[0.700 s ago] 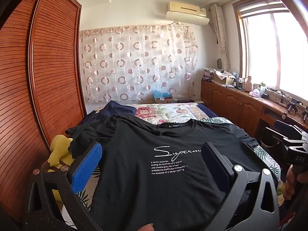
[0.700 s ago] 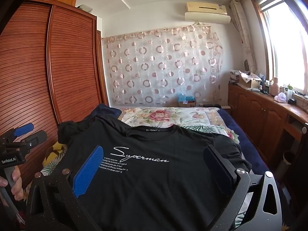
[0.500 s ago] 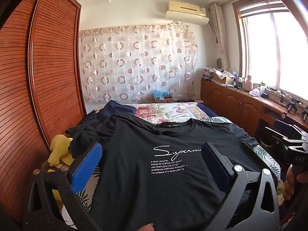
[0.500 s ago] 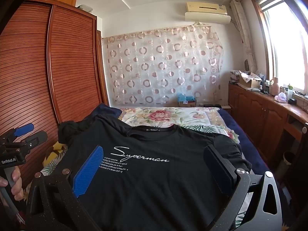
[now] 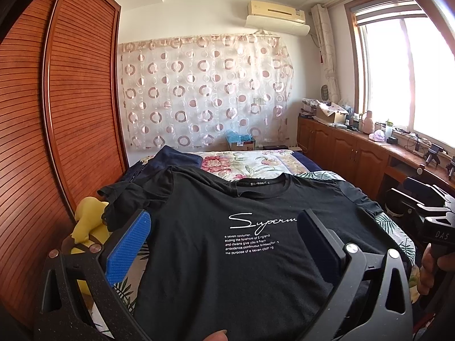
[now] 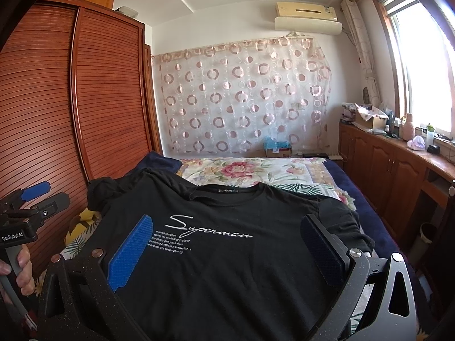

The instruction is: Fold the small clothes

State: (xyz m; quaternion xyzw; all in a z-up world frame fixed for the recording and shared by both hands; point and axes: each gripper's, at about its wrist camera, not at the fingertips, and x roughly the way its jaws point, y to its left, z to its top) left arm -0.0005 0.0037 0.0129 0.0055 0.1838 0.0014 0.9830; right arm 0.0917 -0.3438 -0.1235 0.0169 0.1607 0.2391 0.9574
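Note:
A black T-shirt [image 5: 216, 227] [image 6: 227, 227] with white script lettering lies flat, front up, on the bed, collar toward the far wall. Its left sleeve is bunched up near the wardrobe. My left gripper [image 5: 224, 227] hovers above the shirt's near half, jaws wide open, nothing between them. My right gripper [image 6: 227, 233] hangs the same way over the shirt, wide open and empty. Each gripper shows at the edge of the other's view: the right one [image 5: 432, 218] at the right, the left one [image 6: 25, 207] at the left, each held by a hand.
The bed [image 6: 250, 170] has a floral cover; a dark blue garment [image 5: 170, 160] lies at its far left. A yellow plush toy [image 5: 88, 221] sits between bed and the slatted wooden wardrobe [image 5: 57, 142]. Low wooden cabinets [image 6: 392, 167] with clutter line the right wall under the window.

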